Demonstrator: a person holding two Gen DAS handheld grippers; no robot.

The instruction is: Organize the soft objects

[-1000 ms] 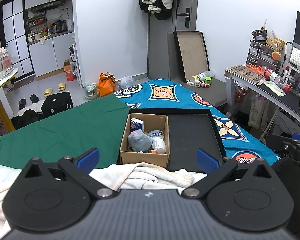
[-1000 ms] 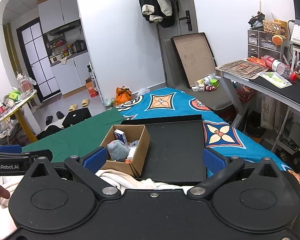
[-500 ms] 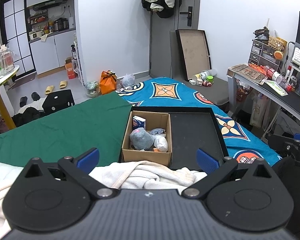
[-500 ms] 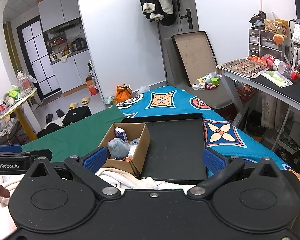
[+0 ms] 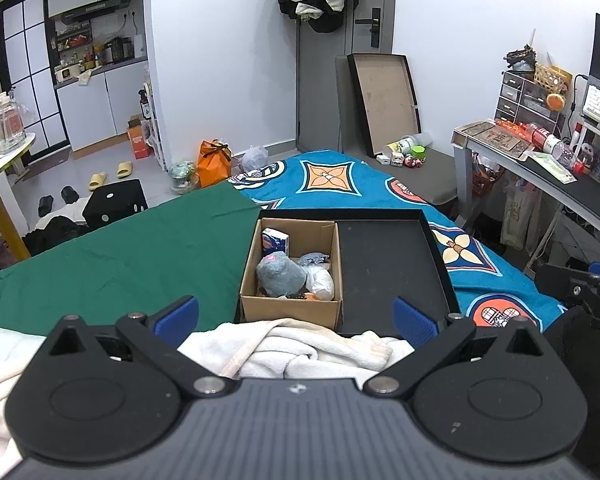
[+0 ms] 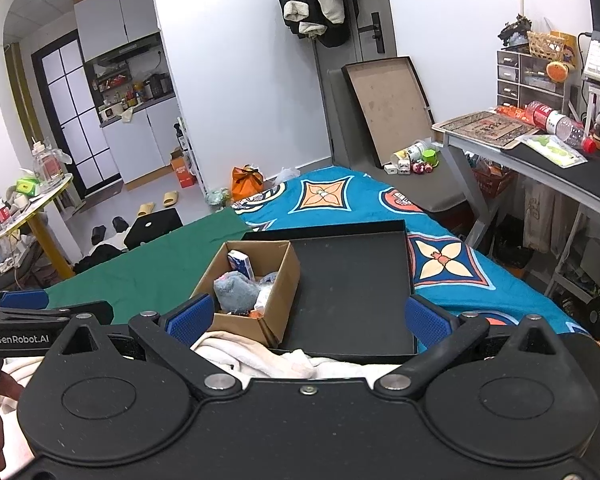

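A cardboard box (image 5: 292, 308) (image 6: 278, 280) stands in the left half of a black tray (image 5: 388, 268) (image 6: 352, 280) on the bed. In it lie a grey plush toy (image 5: 280, 276) (image 6: 234, 290), a white soft bundle (image 5: 320, 284), a tissue pack (image 5: 275, 240) (image 6: 240, 264) and other small items. A cream-white towel (image 5: 300, 346) (image 6: 260, 354) lies bunched just in front of the tray. My left gripper (image 5: 296, 316) and right gripper (image 6: 308, 316) hover open and empty above the towel, short of the box.
The bed has a green sheet (image 5: 120, 256) on the left and a blue patterned blanket (image 5: 340, 184) on the right. A desk (image 5: 540, 168) with clutter stands at right. A chair (image 5: 412, 184), a leaning tray lid and floor clutter lie beyond the bed.
Both grippers have shifted slightly, so the box and tray sit a little lower and nearer in view. Both stay open and empty.
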